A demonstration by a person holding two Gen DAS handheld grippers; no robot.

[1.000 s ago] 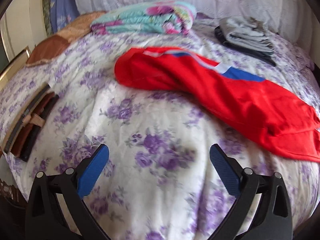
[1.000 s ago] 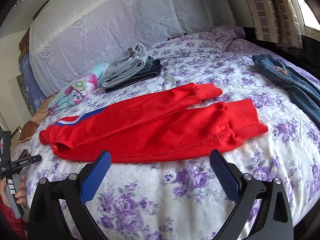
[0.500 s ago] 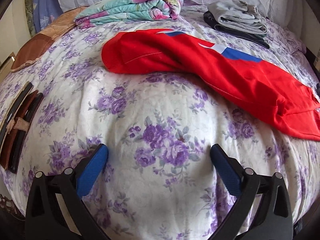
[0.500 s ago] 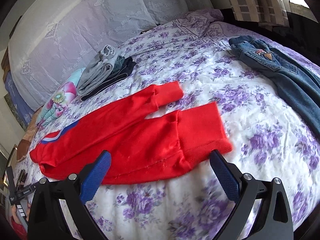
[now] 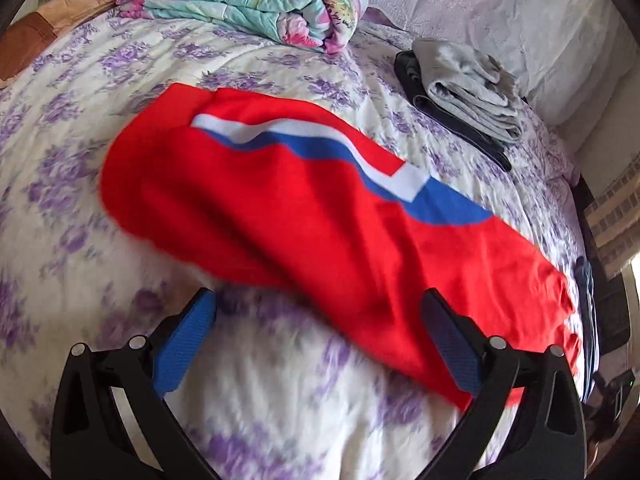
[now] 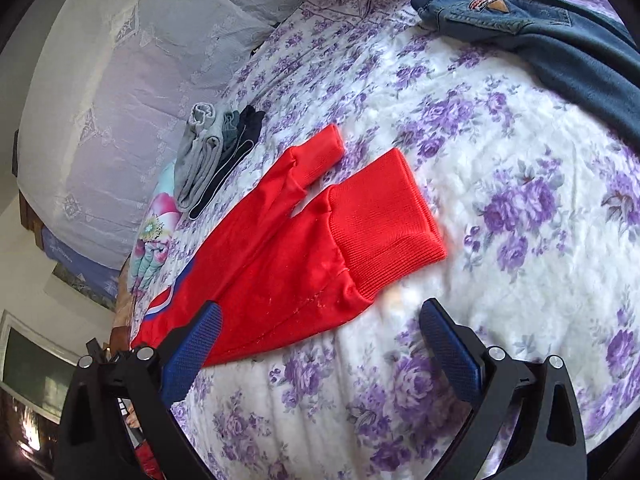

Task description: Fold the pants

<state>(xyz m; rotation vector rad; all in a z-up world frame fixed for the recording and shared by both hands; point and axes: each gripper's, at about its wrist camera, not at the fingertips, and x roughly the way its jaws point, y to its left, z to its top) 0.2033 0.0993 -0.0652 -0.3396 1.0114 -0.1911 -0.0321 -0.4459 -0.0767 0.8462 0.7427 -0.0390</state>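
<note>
Red pants (image 5: 304,224) with a white and blue side stripe lie flat on the floral bedspread (image 5: 72,184). In the left wrist view I see their waist end, and my left gripper (image 5: 320,340) is open just in front of the near edge of the waist. In the right wrist view the pants (image 6: 288,264) show their two ribbed leg cuffs, and my right gripper (image 6: 320,340) is open just short of the nearer cuff (image 6: 384,216). Neither gripper holds anything.
A folded floral quilt (image 5: 248,4) and a stack of folded grey and dark clothes (image 5: 468,88) lie beyond the pants. Blue jeans (image 6: 532,28) lie at the far right of the bed. White lace-covered pillows (image 6: 132,80) line the head of the bed.
Both grippers have moved closer to the red pants: the left toward the waist, the right toward the leg cuffs. Both stay open. The pants have not moved.
</note>
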